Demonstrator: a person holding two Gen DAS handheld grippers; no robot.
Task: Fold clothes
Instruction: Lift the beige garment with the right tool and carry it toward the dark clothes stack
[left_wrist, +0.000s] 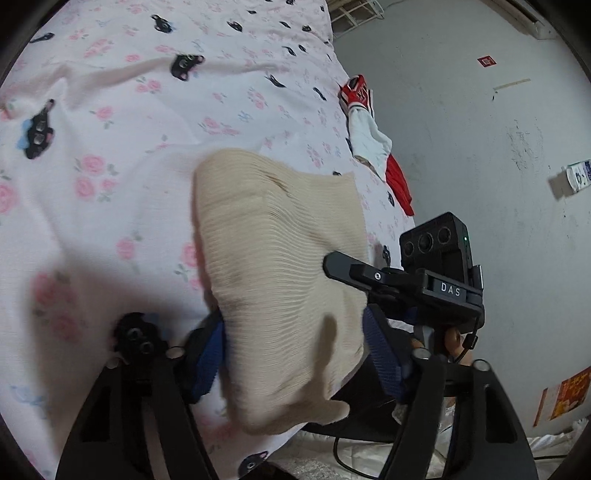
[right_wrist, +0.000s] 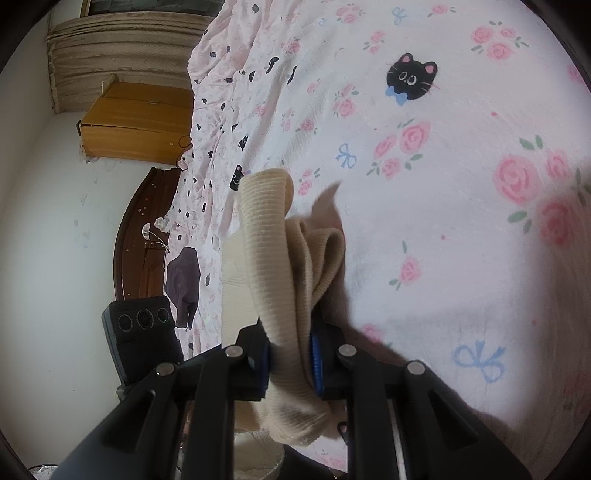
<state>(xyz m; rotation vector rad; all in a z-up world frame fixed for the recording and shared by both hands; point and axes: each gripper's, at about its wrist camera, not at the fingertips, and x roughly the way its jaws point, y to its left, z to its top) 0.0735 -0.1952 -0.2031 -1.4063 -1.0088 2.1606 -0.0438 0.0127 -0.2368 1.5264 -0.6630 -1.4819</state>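
Both my jaws clamp the beige knit top (left_wrist: 280, 266), lifting it ahead for folding over the bed (left_wrist: 110, 147).

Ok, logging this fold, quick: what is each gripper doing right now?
Left gripper: beige ribbed garment between its jaws; grip cannot be told.
Right gripper: shut on the beige ribbed garment.

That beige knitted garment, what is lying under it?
Under the beige knitted garment lies the pink bedsheet with roses and black cats. It drapes over the bed's edge there, so whatever else sits beneath it is covered.
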